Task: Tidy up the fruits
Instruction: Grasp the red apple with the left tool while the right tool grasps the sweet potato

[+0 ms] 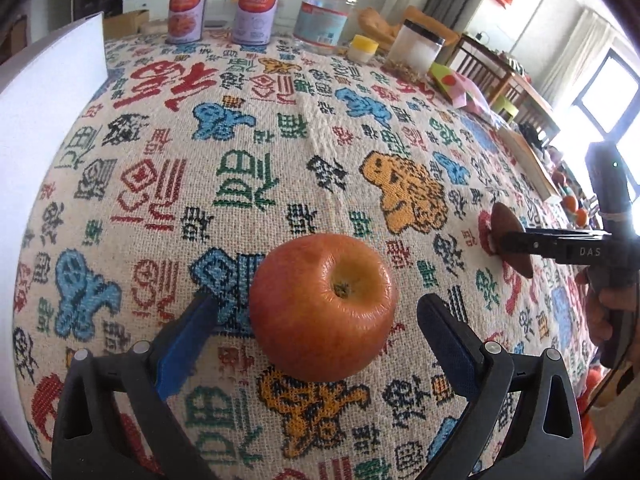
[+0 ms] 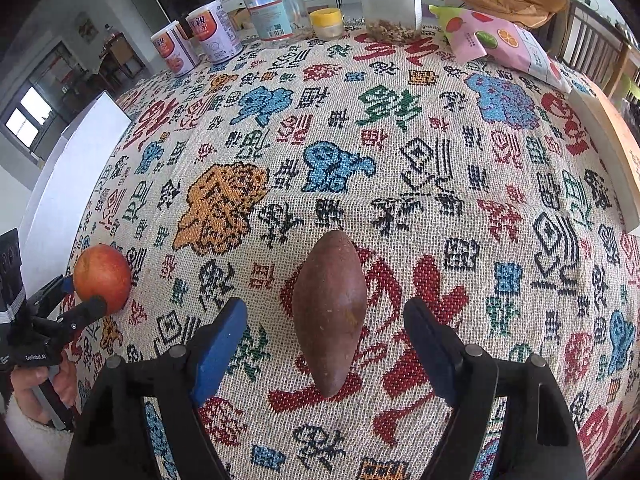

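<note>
A red-orange apple [image 1: 322,306] lies on the patterned tablecloth between the open fingers of my left gripper [image 1: 320,312]; neither blue pad touches it. It also shows at the left of the right wrist view [image 2: 102,277], with the left gripper [image 2: 76,312] around it. A brown sweet potato [image 2: 330,312] lies lengthwise between the open fingers of my right gripper [image 2: 324,320], with a gap on both sides. In the left wrist view the sweet potato [image 1: 510,236] shows end-on at the right, between the right gripper's [image 1: 508,242] black fingers.
Along the table's far edge stand two cans [image 1: 188,10], a glass jar [image 1: 326,16], a small yellow-lidded tub [image 1: 363,48] and a black-lidded jar [image 1: 418,46]. A pink snack bag [image 2: 504,42] lies far right. A white board [image 1: 44,92] stands at the left. A wooden tray edge [image 2: 616,140] borders the right.
</note>
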Demonstrator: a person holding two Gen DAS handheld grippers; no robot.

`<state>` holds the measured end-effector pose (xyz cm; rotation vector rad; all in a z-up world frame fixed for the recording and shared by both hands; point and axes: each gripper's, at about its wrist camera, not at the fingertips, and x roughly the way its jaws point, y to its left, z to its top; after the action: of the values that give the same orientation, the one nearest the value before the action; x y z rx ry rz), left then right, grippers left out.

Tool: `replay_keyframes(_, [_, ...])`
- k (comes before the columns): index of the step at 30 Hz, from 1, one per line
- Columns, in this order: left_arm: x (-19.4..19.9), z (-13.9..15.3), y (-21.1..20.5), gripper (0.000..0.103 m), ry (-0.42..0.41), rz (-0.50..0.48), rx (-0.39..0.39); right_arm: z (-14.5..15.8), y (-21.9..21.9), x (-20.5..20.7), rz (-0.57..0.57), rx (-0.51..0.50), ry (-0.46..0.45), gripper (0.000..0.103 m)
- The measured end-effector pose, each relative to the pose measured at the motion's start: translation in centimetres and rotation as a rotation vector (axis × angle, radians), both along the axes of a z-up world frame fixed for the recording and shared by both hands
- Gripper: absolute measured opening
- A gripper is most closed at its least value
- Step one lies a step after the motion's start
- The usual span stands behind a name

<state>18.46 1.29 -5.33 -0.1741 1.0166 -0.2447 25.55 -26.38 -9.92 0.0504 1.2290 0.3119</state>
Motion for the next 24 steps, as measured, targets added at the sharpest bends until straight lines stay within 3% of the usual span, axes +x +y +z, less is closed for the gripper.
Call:
replay_keyframes(1, [0.0, 0.1, -0.1, 0.069, -0.007, -0.004, 0.007, -0.5, 0.2, 0.6, -0.005, -0.007, 0.028, 0.073])
replay_keyframes(4, [0.1, 0.1, 0.3, 0.069, 0.002, 0.0, -0.01, -1.3, 0.8, 1.2, 0.003, -0.074, 0.025, 0.04])
replay_keyframes(6, [-0.7, 0.7, 0.9, 0.069, 0.0, 0.017, -0.024, -1.1, 1.0, 1.0, 0.0, -0.09, 0.029, 0.04])
replay_keyframes(8, [-2.4, 2.7, 2.6, 0.069, -0.013, 0.047, -0.136, -0.4, 1.1, 0.1, -0.008, -0.025, 0.021, 0.04])
replay_keyframes(11, [-5.6, 8.0, 6.0, 0.069, -0.071, 0.091, -0.295, 2.3, 2.6, -1.2, 0.015, 0.137, -0.008, 0.04])
replay_keyframes(15, [-9.3, 16.1, 12.7, 0.069, -0.176, 0.182, -0.369, 7.9, 9.2, -2.3, 0.139, 0.3, -0.075, 0.04])
replay_keyframes(18, [-11.0, 20.3, 19.1, 0.069, -0.221, 0.295, -0.338, 12.0, 17.3, -3.6, 0.288, 0.379, -0.126, 0.04])
replay_keyframes(20, [-11.2, 21.6, 23.3, 0.069, -0.226, 0.376, -0.269, 13.8, 23.8, -5.1, 0.399, 0.428, -0.134, 0.04])
replay_keyframes(24, [-9.5, 19.1, 30.9, 0.07, -0.128, 0.535, -0.128, 14.5, 35.4, -8.5, 0.61, 0.452, -0.093, 0.04])
